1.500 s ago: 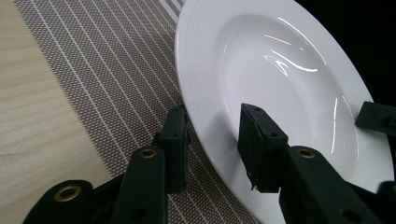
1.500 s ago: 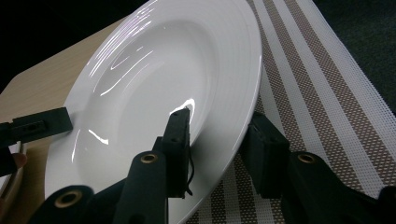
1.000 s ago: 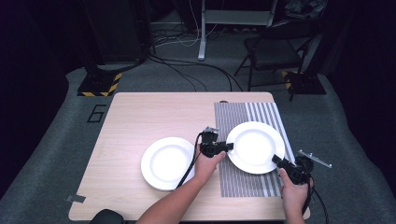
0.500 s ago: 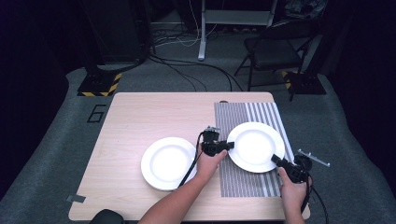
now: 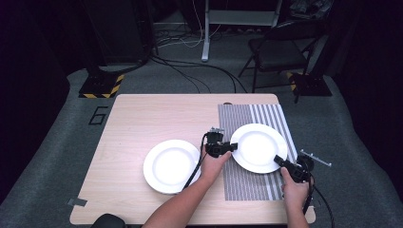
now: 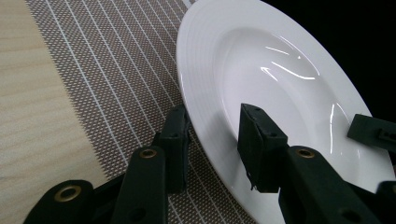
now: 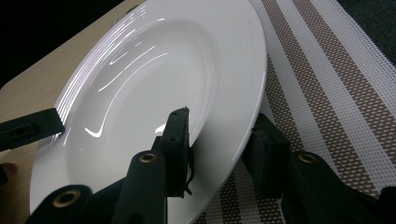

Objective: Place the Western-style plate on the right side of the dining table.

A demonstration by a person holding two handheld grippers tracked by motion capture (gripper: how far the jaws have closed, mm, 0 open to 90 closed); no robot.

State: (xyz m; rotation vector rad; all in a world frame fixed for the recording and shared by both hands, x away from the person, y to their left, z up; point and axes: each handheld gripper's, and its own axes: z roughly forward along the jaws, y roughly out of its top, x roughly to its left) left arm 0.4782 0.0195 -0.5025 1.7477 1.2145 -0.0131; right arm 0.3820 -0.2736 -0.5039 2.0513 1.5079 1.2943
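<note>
A white plate (image 5: 259,147) lies on a striped placemat (image 5: 247,183) at the right of the wooden table (image 5: 142,118). My left gripper (image 5: 234,146) grips the plate's left rim, and my right gripper (image 5: 278,160) grips its near-right rim. In the left gripper view the jaws (image 6: 215,121) straddle the rim of the plate (image 6: 280,60), one under it and one on its inner slope. In the right gripper view the gripper (image 7: 222,123) clamps the plate (image 7: 154,70) the same way. The plate looks slightly tilted off the placemat (image 7: 327,70).
A second white plate (image 5: 171,166) sits on bare wood left of the placemat, close to my left forearm. Beyond the table's far edge stand a folding chair (image 5: 278,54), floor cables and a black stand with a yellow-striped base (image 5: 100,86).
</note>
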